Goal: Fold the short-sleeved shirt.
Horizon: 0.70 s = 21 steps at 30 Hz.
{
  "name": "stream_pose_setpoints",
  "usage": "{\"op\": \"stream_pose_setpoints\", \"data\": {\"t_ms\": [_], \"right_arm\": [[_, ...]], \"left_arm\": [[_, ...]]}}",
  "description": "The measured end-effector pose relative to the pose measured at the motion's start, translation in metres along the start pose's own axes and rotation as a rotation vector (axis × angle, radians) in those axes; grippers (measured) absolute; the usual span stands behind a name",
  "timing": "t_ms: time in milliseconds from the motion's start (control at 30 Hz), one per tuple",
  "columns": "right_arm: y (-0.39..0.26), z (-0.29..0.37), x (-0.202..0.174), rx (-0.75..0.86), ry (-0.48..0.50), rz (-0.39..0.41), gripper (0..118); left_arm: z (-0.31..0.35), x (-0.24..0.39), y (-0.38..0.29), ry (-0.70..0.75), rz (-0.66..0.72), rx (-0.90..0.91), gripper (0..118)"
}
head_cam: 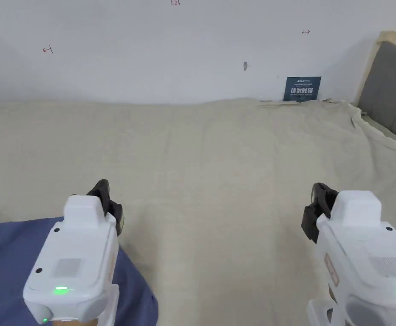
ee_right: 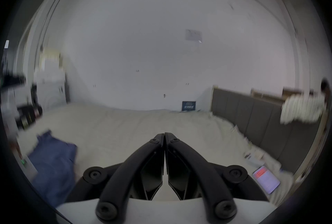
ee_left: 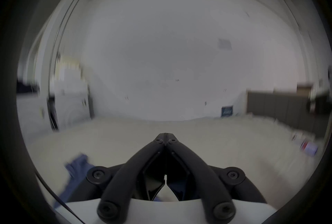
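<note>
A blue shirt (head_cam: 10, 250) lies on the beige bed sheet (head_cam: 218, 153) at the near left, partly under my left gripper's white body. It also shows in the left gripper view as blue cloth (ee_left: 77, 166) and in the right gripper view as a blue shirt (ee_right: 53, 157) at the lower left. My left gripper (head_cam: 108, 199) hovers over the shirt's right edge; its jaws meet with nothing between them (ee_left: 165, 135). My right gripper (head_cam: 318, 203) hangs over bare sheet, far right of the shirt, jaws together and empty (ee_right: 164, 134).
A grey padded headboard (head_cam: 390, 89) borders the bed on the right. A white wall (head_cam: 171, 51) and a small dark sign (head_cam: 302, 88) stand behind the bed. A phone (ee_right: 265, 181) lies on the sheet near the headboard. A person in a striped top (ee_right: 301, 111) is at far right.
</note>
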State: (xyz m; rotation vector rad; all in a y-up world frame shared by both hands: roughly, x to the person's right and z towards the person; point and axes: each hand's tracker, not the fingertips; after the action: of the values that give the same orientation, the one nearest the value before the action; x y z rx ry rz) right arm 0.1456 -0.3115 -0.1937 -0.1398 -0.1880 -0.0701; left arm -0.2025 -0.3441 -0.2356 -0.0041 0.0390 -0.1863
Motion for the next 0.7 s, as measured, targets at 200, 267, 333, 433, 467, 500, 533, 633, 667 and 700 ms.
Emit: {"op": "stream_pose_setpoints", "data": {"t_ms": [200, 267, 333, 433, 467, 500, 533, 633, 667, 700], "right_arm": [[-0.004, -0.003, 0.001, -0.01, -0.031, 0.036, 1], [-0.004, -0.002, 0.0, -0.008, -0.028, 0.038, 1], [-0.003, -0.001, -0.001, -0.003, -0.033, 0.054, 1], [-0.003, 0.001, -0.001, 0.0, -0.033, 0.062, 1], [-0.003, 0.0, -0.001, 0.0, -0.032, 0.059, 1], [-0.003, 0.0, -0.001, -0.001, -0.029, 0.057, 1], [-0.003, 0.002, -0.002, -0.001, -0.03, 0.056, 1], [-0.003, 0.002, -0.002, 0.0, -0.029, 0.056, 1], [-0.003, 0.003, -0.002, 0.001, -0.028, 0.054, 1], [-0.002, 0.003, -0.002, 0.001, -0.027, 0.054, 1]], "left_arm": [[0.002, 0.004, -0.006, -0.009, 0.014, -0.004, 0], [0.001, 0.002, -0.006, -0.012, 0.038, -0.007, 0], [0.001, 0.0, -0.006, -0.012, 0.057, -0.011, 0], [0.002, -0.002, -0.005, -0.014, 0.065, -0.008, 0], [0.002, -0.002, -0.005, -0.015, 0.062, -0.007, 0], [0.002, -0.002, -0.005, -0.016, 0.058, -0.006, 0], [0.002, -0.002, -0.005, -0.016, 0.054, -0.006, 0], [0.002, -0.003, -0.005, -0.017, 0.054, -0.008, 0], [0.002, -0.003, -0.005, -0.016, 0.056, -0.007, 0], [0.002, -0.004, -0.005, -0.016, 0.059, -0.008, 0]]}}
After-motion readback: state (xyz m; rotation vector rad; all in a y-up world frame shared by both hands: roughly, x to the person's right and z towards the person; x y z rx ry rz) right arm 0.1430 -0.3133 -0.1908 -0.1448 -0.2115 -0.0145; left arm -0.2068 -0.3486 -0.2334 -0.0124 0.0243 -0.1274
